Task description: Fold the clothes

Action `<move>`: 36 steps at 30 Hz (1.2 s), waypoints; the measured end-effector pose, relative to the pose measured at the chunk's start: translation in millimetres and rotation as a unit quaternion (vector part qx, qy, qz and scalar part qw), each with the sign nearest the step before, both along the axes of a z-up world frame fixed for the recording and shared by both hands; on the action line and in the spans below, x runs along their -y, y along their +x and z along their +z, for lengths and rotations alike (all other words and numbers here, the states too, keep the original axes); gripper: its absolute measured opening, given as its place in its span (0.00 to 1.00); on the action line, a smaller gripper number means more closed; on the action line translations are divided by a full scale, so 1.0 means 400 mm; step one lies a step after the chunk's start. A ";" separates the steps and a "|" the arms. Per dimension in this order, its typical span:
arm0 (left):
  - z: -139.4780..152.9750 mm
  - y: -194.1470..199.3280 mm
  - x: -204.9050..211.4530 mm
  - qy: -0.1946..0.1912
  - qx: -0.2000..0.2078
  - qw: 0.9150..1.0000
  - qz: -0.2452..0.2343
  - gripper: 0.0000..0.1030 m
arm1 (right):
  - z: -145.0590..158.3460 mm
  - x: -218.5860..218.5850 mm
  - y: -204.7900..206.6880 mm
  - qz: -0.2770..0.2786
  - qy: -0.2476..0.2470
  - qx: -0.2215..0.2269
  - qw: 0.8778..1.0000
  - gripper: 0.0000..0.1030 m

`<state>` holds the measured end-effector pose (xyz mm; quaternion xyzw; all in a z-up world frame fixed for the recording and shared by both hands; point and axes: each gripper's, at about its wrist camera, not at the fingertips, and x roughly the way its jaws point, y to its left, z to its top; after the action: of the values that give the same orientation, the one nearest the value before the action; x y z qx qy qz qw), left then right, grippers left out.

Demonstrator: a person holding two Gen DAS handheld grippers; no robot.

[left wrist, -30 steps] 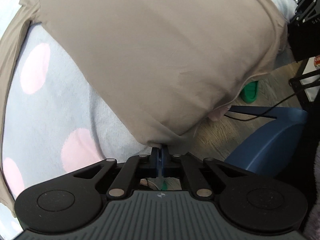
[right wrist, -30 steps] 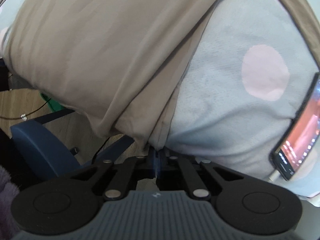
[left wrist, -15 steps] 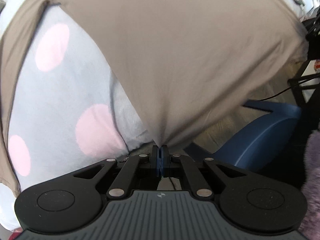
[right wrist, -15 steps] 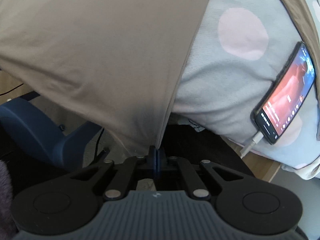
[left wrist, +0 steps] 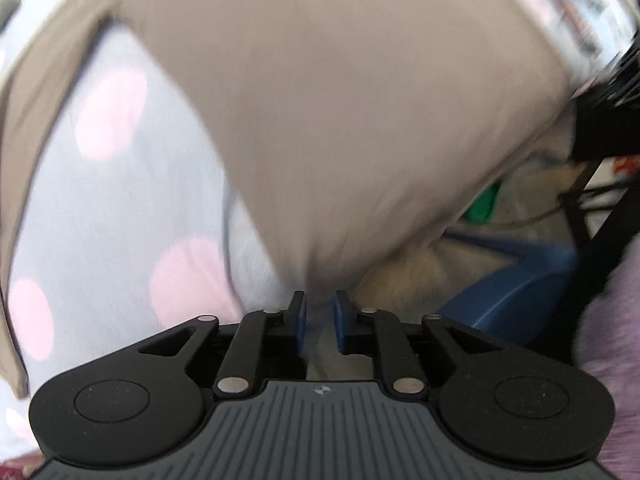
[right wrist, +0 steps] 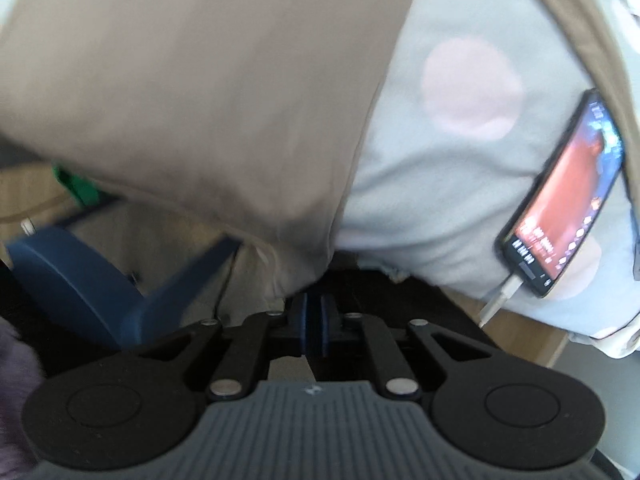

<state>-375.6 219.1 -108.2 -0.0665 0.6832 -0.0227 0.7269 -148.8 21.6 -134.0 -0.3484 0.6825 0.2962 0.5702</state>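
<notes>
1. The beige garment (left wrist: 360, 100) is spread over a pale blanket with pink dots (left wrist: 120, 200); its near edge hangs past the blanket's edge, above the floor and a blue chair base (right wrist: 80, 280).
2. Left gripper (left wrist: 319, 316): fingers spread apart, with a corner of the cloth lying loose in the gap. No pinch visible.
3. Right gripper (right wrist: 314, 320): fingers nearly pressed together, with the other corner running down to them. Looks pinched, though blur hides the contact.
4. Risk: with only one corner gripped, the free corner may sag toward the floor, skewing the hem and leaving a crooked fold line.
5. Risk: a pull from the right side alone could drag the garment sideways and bunch it.
6. Risk: a lit phone (right wrist: 568, 200) with its cable (right wrist: 500, 296) lies on the blanket just beside the garment; sweeping cloth could snag the cable or bury the phone.
</notes>
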 end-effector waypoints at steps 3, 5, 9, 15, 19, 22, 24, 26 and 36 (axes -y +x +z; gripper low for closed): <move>0.046 0.026 -0.021 0.002 0.049 0.999 0.014 0.18 | 0.060 0.034 0.065 -0.069 0.048 0.027 0.996 0.25; 0.069 0.052 -0.042 0.010 0.075 0.997 0.035 0.18 | 0.100 0.057 0.109 -0.115 0.079 0.045 0.989 0.25; 0.093 0.106 -0.107 0.016 0.113 0.988 0.103 0.19 | 0.163 0.151 0.236 -0.240 0.131 0.085 0.958 0.30; 0.133 0.214 -0.217 0.023 0.147 0.973 0.178 0.19 | 0.207 0.305 0.379 -0.424 0.164 0.145 0.879 0.31; 0.155 0.272 -0.282 0.021 0.156 0.969 0.193 0.19 | 0.181 0.404 0.426 -0.507 0.171 0.157 0.830 0.31; 0.127 0.294 -0.284 0.028 0.154 0.969 0.192 0.19 | 0.153 0.477 0.454 -0.562 0.173 0.163 0.792 0.31; 0.116 0.304 -0.283 0.035 0.151 0.969 0.192 0.19 | 0.127 0.529 0.474 -0.596 0.172 0.166 0.766 0.31; 0.108 0.308 -0.281 0.036 0.146 0.969 0.194 0.19 | 0.086 0.587 0.499 -0.624 0.163 0.164 0.746 0.31; 0.069 0.342 -0.276 0.040 0.129 0.973 0.190 0.19 | 0.027 0.649 0.563 -0.675 0.124 0.162 0.709 0.29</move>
<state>-239.0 329.3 -80.6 -0.1624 0.5592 0.1344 0.8018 76.2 -237.8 -123.2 0.2368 0.5895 -0.1469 0.7582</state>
